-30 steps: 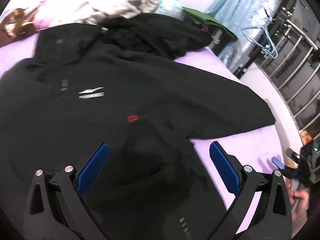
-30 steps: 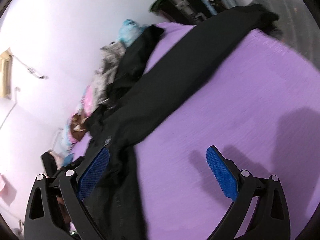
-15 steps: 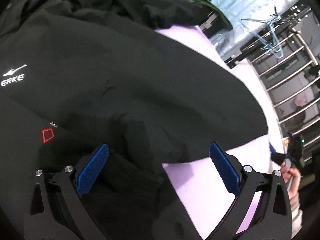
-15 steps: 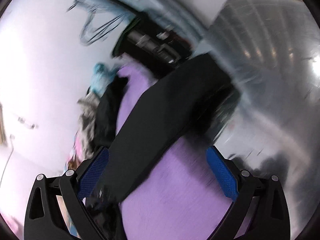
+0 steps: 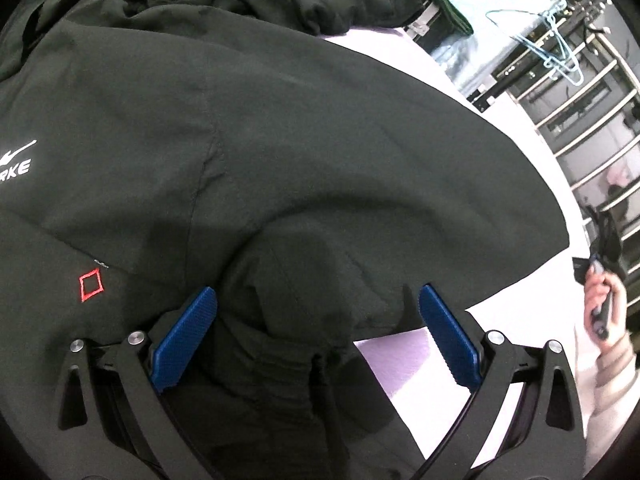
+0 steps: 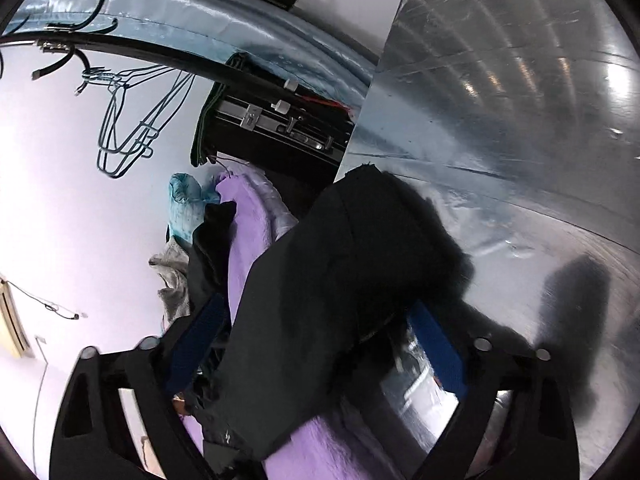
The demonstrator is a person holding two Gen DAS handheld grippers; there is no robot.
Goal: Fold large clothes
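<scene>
— What moved on your left side?

— My left gripper (image 5: 318,334) came down close over the black jacket (image 5: 280,152). Its logo slid to the left edge of the frame, and bunched cloth now sits between my spread blue pads.

— And your right?

— My right gripper (image 6: 316,354) swung off the purple sheet (image 6: 248,224) toward the sleeve (image 6: 340,272). The sleeve now fills the centre, lying between my parted fingers.

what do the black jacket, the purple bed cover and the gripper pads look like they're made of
Black jacket: smooth matte woven synthetic, probably polyester; stitched seams, soft creases. Purple bed cover: fuzzy, fleece-like nap. Left gripper pads: blue, grid-textured rubber or plastic.
</scene>
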